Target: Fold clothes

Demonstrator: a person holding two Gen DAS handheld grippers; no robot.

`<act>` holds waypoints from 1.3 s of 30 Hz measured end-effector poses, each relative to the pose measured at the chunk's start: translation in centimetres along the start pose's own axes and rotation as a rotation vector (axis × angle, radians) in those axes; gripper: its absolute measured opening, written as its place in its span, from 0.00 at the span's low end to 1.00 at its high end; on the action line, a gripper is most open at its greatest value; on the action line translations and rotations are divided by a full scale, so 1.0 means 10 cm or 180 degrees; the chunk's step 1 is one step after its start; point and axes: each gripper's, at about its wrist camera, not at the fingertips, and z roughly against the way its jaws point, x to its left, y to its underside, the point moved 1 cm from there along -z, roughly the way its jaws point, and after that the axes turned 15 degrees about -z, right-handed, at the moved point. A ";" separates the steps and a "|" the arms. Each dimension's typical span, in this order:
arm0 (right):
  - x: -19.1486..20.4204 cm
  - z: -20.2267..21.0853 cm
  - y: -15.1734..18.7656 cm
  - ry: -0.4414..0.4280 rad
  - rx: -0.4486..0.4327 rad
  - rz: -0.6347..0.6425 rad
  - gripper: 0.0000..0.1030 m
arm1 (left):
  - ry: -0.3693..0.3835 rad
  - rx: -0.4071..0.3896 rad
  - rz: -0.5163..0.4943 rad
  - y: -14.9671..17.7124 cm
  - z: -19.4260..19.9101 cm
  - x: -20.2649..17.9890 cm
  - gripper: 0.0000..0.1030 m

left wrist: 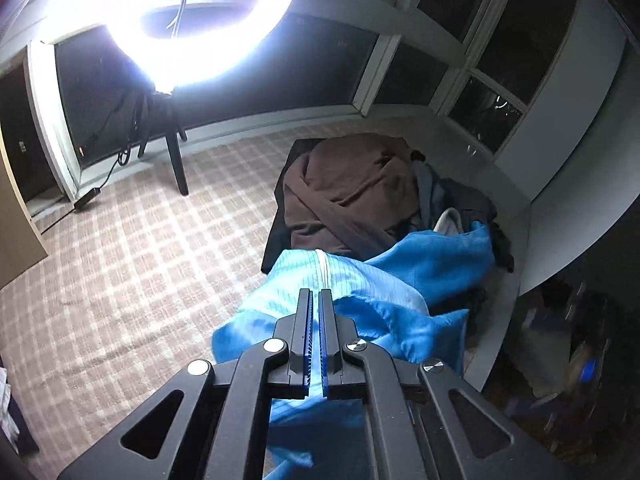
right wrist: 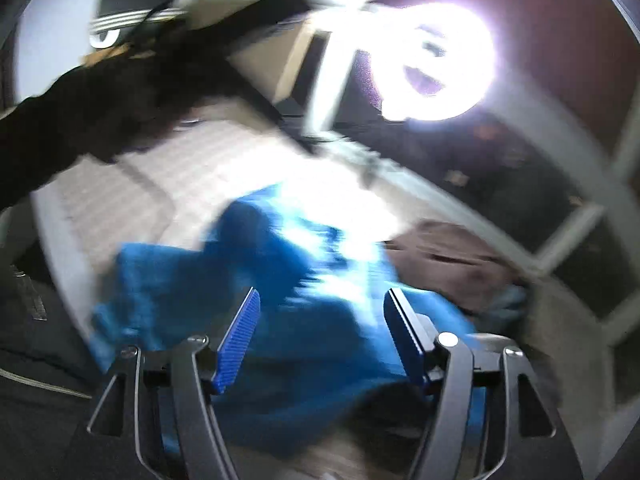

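Left tool (left wrist: 316,300) pinches blue garment (left wrist: 360,288); right tool (right wrist: 320,300) gapes wide above it, gripping nothing.

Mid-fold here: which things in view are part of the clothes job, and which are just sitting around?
Part of the job:
- blue garment, pinched in the shut left gripper
- brown garment on the dark clothes pile
- right gripper, open above the blue cloth, holding nothing

Lying about:
- ring light on its tripod
- power adapter on the checked carpet
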 end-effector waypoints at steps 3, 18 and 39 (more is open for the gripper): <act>0.21 -0.41 0.12 -0.0045 0.0270 0.0170 0.62 | -0.0015 0.0106 -0.0014 0.17 -0.01 0.00 0.05; 0.25 -0.80 0.25 -0.0247 0.0626 0.0255 0.62 | 0.0271 0.0665 0.0545 1.11 -0.53 0.07 0.06; 0.22 -1.07 -0.11 0.0032 0.0541 0.0313 0.05 | 0.0344 0.0151 0.0247 0.43 0.11 0.00 0.06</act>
